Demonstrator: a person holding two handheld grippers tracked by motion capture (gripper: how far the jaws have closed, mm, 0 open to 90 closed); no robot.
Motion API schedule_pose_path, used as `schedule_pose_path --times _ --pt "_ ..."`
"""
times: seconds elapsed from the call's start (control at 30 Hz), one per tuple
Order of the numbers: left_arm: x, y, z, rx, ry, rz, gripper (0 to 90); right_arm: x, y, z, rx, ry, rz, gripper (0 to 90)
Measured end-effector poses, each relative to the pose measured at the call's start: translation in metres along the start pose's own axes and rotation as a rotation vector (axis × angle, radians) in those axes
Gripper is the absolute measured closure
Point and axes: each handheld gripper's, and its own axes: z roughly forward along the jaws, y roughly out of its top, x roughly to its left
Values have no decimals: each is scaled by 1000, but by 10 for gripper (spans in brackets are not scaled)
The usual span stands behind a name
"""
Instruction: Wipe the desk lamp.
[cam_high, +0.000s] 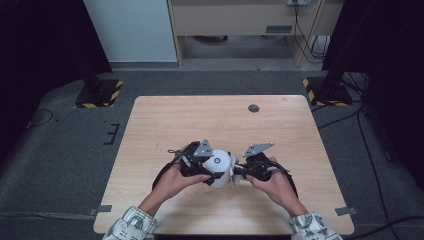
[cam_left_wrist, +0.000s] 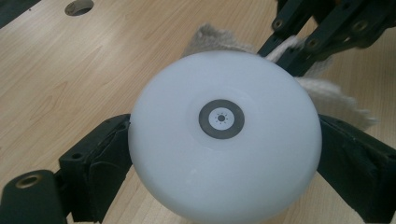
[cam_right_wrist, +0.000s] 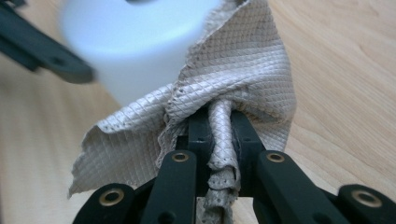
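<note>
A white round cup-like object (cam_left_wrist: 224, 140) with a grey ring at the centre of its base is clamped from both sides by my left gripper (cam_left_wrist: 224, 154). In the high view the white object (cam_high: 218, 167) is held just above the wooden table (cam_high: 165, 120), with my left gripper (cam_high: 212, 175) around it. My right gripper (cam_right_wrist: 219, 126) is shut on a bunched beige textured cloth (cam_right_wrist: 233, 70), which rests against the side of the white object (cam_right_wrist: 140, 42). From above, my right gripper (cam_high: 239, 172) sits just right of the object.
A round cable hole (cam_high: 254, 108) is set in the table near its far edge. Dark stand bases with yellow-black tape (cam_high: 100, 92) stand on the floor beyond the far corners. Both forearms in patterned sleeves (cam_high: 131, 224) come in from the near edge.
</note>
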Motion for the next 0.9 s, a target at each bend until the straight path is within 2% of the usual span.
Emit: schedule_pose_path --times 0.17,0.27,0.37,0.53,0.6,0.8,0.9 --pt "0 0 0 2 5 2 81 0 -4 13 57 -14 -2 821" --pt "1 -1 0 2 12 -3 80 6 -6 12 77 14 -18 821" --pt "2 -1 0 2 12 -4 80 15 -9 11 95 63 -43 821" --pt "2 -2 -1 1 11 -3 80 30 -5 8 79 145 -90 822" --pt "2 -2 -1 1 11 -3 80 35 -3 8 69 173 -96 822" --pt "3 -2 -1 5 8 1 80 40 -1 9 55 199 -108 822" --pt "2 -2 -1 5 8 1 80 41 2 4 23 211 -107 822"
